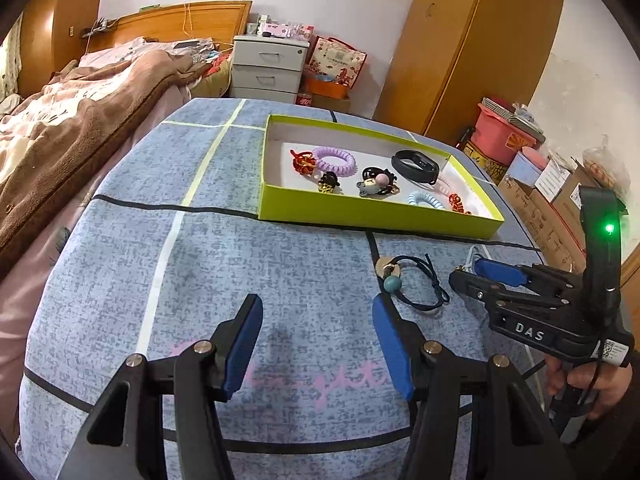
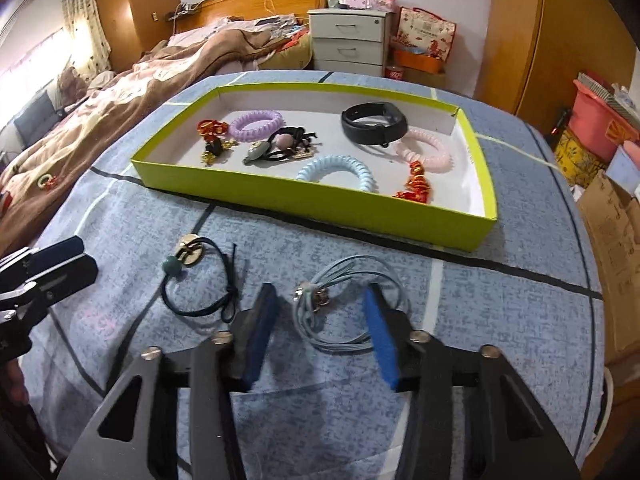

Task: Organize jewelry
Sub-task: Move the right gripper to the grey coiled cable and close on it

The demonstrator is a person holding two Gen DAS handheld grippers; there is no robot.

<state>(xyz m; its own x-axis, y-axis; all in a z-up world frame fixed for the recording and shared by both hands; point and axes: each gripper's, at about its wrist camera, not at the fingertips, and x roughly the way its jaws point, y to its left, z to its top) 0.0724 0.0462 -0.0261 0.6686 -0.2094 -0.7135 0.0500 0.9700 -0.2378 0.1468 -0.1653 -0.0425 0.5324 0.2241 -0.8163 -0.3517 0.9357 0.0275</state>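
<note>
Two grippers over a blue patterned cloth (image 2: 500,312). Left gripper (image 1: 318,346) — jaws spread, nothing between them. Right gripper (image 2: 320,338) — jaws apart around a pale blue cord tie (image 2: 340,312), pads not pressing it. One dark cord tie (image 2: 200,280) with a bead lies at 10 o'clock from the right gripper. At 12 o'clock, one green tray (image 2: 280,204) holds three coil ties — purple (image 2: 256,122), blue (image 2: 336,170), pink (image 2: 428,150) — one black band (image 2: 374,124) and two red ornaments.
</note>
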